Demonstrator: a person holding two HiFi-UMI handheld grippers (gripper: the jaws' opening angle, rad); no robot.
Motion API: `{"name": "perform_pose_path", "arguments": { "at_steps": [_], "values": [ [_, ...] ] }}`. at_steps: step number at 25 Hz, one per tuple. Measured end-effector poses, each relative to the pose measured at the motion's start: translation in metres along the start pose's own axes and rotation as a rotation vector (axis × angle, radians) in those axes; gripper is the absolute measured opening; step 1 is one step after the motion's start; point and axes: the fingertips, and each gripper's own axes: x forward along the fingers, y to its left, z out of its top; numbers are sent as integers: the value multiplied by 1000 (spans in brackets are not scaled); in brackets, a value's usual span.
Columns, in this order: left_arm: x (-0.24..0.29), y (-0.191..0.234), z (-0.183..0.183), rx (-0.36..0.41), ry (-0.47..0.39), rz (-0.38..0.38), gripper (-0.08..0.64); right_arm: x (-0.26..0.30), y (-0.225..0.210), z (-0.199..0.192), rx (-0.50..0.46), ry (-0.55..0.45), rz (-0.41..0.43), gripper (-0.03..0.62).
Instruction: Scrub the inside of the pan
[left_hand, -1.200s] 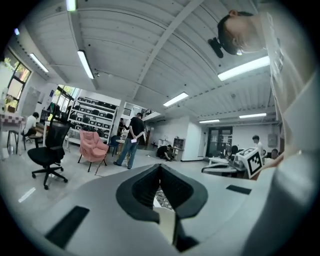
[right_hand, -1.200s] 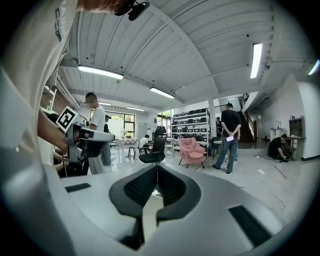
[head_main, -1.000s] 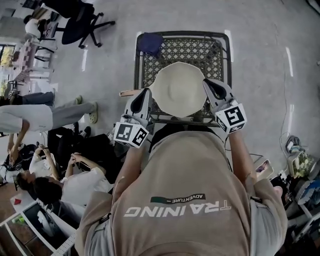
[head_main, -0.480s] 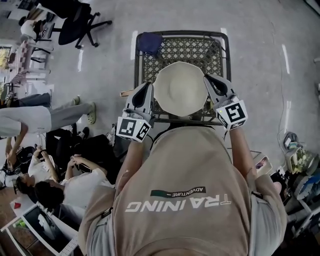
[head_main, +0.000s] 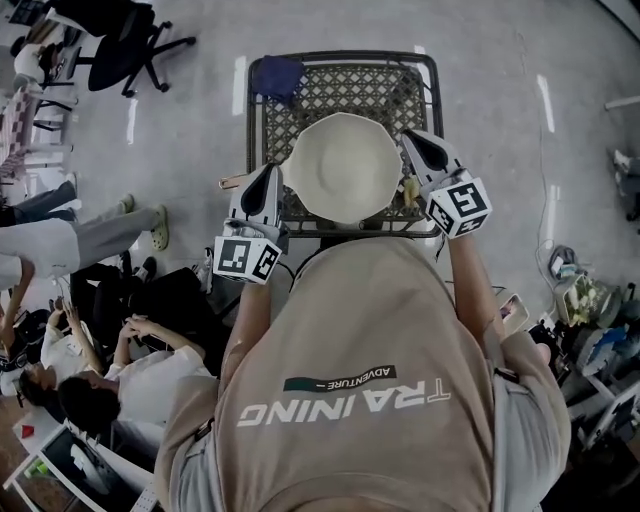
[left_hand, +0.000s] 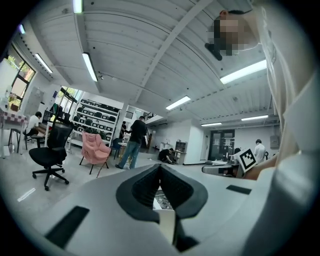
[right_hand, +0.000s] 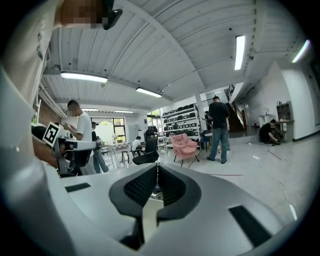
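Lattice table (head_main: 345, 82) bears pan (head_main: 342, 167) between left gripper (head_main: 268, 174) and right gripper (head_main: 414, 142).

Grey concrete floor (head_main: 500, 170), pale painted lines. Black office chair (head_main: 112, 52) upper left of head view. White ribbed ceiling (right_hand: 165, 45), long strip lights (left_hand: 90, 67). Pink armchair (left_hand: 95, 149) mid-left, dark shelving (left_hand: 97, 111) behind. Window (left_hand: 19, 75) far left, daylight.

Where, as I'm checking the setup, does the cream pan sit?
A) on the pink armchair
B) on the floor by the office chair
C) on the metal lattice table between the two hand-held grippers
C: the pan rests on the lattice table, with the left hand-held gripper and right hand-held gripper flanking it.
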Motion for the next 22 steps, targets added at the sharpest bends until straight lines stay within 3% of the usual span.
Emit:
{"name": "perform_pose_path", "arguments": {
  "at_steps": [2, 7, 13, 16, 22],
  "values": [
    [-4, 2, 0, -14, -8, 14, 17, 1, -8, -11, 22, 24, -19, 20],
    [-7, 5, -1, -8, -8, 16, 17, 0, -32, -65, -48, 169, -70, 20],
    [-11, 7, -6, 15, 20, 40, 18, -15, -60, -159, 100, 340, -108, 25],
    [-14, 5, -7, 14, 33, 53, 17, -28, -68, -210, 160, 460, -132, 143],
    [-22, 5, -8, 35, 74, 75, 18, -54, -68, -297, 240, 678, -167, 143]
  ]
}}
